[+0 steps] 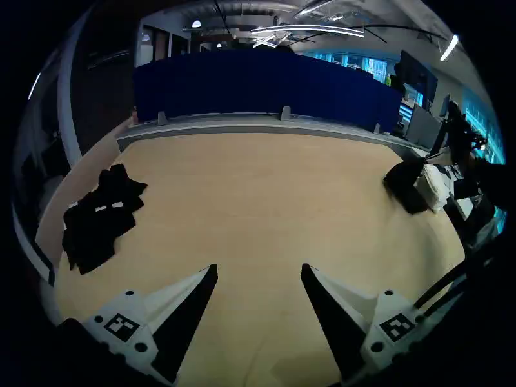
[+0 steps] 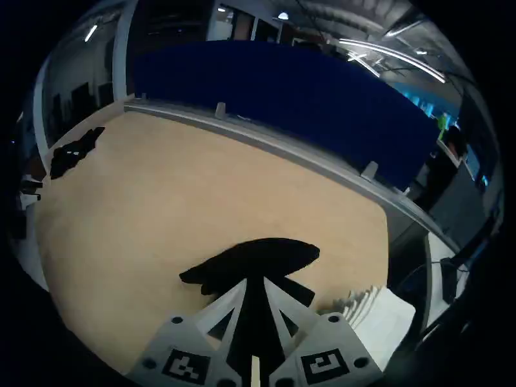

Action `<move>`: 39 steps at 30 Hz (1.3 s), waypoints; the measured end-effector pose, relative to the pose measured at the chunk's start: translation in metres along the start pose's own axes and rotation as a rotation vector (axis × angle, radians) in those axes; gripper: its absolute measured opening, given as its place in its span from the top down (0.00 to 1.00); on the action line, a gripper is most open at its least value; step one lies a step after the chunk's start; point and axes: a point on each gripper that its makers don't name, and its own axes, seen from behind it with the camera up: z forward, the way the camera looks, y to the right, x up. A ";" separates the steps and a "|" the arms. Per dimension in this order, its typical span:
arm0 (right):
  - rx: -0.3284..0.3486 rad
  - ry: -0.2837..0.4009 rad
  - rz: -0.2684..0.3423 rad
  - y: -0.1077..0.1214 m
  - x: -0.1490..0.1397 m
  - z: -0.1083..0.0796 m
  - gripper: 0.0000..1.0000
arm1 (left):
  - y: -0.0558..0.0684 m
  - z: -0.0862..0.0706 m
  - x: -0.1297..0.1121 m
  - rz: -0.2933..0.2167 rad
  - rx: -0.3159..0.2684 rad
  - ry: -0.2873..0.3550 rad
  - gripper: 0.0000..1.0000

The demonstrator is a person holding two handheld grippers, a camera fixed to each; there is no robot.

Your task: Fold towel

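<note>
A crumpled black towel (image 2: 258,258) lies on the pale wooden table (image 2: 161,193), just ahead of my right gripper (image 2: 255,282). That gripper is shut, with a strip of the black cloth pinched between its fingers. In the left gripper view the same black towel (image 1: 405,184) sits at the table's right edge. My left gripper (image 1: 258,267) hovers over bare table (image 1: 258,193), open, nothing between its fingers. A heap of black towels (image 1: 100,216) lies to its left; the right gripper view shows this heap (image 2: 74,151) at the far left corner.
A stack of folded white towels (image 2: 380,313) sits right of the held towel, seen as a white stack (image 1: 435,187) in the left gripper view. A blue partition (image 1: 258,87) runs along the table's far edge. Desks and monitors (image 1: 413,74) stand beyond on the right.
</note>
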 end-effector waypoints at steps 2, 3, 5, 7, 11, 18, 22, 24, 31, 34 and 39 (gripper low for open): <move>-0.005 -0.011 0.014 0.002 -0.011 -0.003 0.98 | 0.000 -0.001 0.000 0.003 -0.001 0.001 0.04; -0.007 -0.016 0.020 0.002 -0.016 -0.004 0.98 | 0.001 -0.002 0.000 0.004 -0.002 0.001 0.04; -0.013 -0.025 0.034 0.004 -0.025 -0.006 0.98 | 0.001 -0.003 0.000 0.007 -0.002 0.002 0.04; -0.017 -0.032 0.045 0.006 -0.033 -0.008 0.98 | 0.002 -0.004 0.000 0.010 -0.004 0.002 0.04; -0.027 -0.051 0.062 0.009 -0.049 -0.013 0.98 | 0.005 -0.005 0.000 0.017 -0.009 0.003 0.04; -0.048 -0.088 0.092 0.015 -0.075 -0.015 0.98 | 0.011 -0.007 -0.001 0.027 -0.019 0.004 0.04; -0.059 -0.107 0.111 0.017 -0.087 -0.012 0.98 | 0.012 -0.008 -0.002 0.030 -0.019 0.003 0.04; -0.064 -0.114 0.121 0.018 -0.093 -0.010 0.98 | 0.013 -0.009 -0.003 0.031 -0.020 0.002 0.04; -0.087 -0.136 0.158 0.021 -0.111 -0.004 0.98 | 0.013 -0.008 -0.001 0.034 -0.017 0.001 0.04; -0.096 -0.148 0.175 0.022 -0.119 -0.002 0.98 | 0.012 -0.008 -0.001 0.033 -0.014 0.000 0.04; -0.110 -0.173 0.205 0.023 -0.134 0.004 0.98 | 0.009 -0.008 -0.002 0.033 -0.008 -0.002 0.04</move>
